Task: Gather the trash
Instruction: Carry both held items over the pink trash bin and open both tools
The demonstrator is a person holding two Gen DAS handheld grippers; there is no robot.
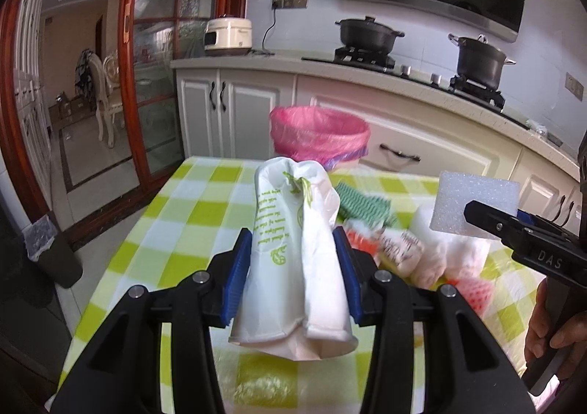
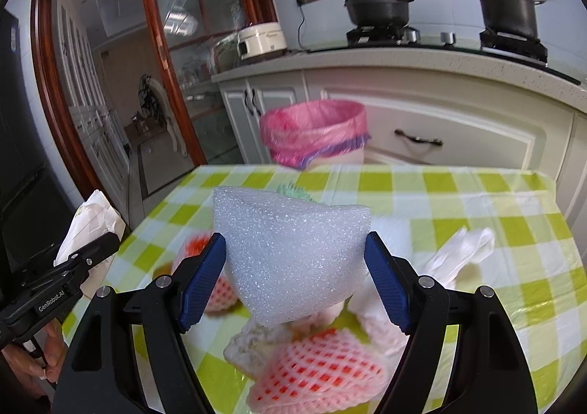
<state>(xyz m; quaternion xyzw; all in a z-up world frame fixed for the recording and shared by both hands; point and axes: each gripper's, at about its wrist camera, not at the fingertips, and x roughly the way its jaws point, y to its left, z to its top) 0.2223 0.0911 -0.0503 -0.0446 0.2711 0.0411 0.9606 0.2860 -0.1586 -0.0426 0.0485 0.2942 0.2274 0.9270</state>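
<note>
My left gripper (image 1: 293,267) is shut on a crumpled white paper cup with green print (image 1: 290,245), held above the green-checked table (image 1: 176,215). My right gripper (image 2: 293,274) is shut on a bent white foam sheet (image 2: 290,249), also above the table; it shows in the left wrist view (image 1: 477,201) too. The bin with a pink liner (image 1: 319,135) stands on the floor beyond the table's far edge, also in the right wrist view (image 2: 315,131). Pink foam fruit nets (image 2: 315,373), a green cloth (image 1: 363,204) and white wrappers (image 1: 436,260) lie on the table.
A white plastic bag (image 2: 458,256) lies at the table's right. White cabinets and a counter with two black pots (image 1: 370,34) and a rice cooker (image 1: 227,36) run behind the bin. A glass sliding door (image 1: 157,58) is at the left. A dark bin (image 1: 55,252) stands left of the table.
</note>
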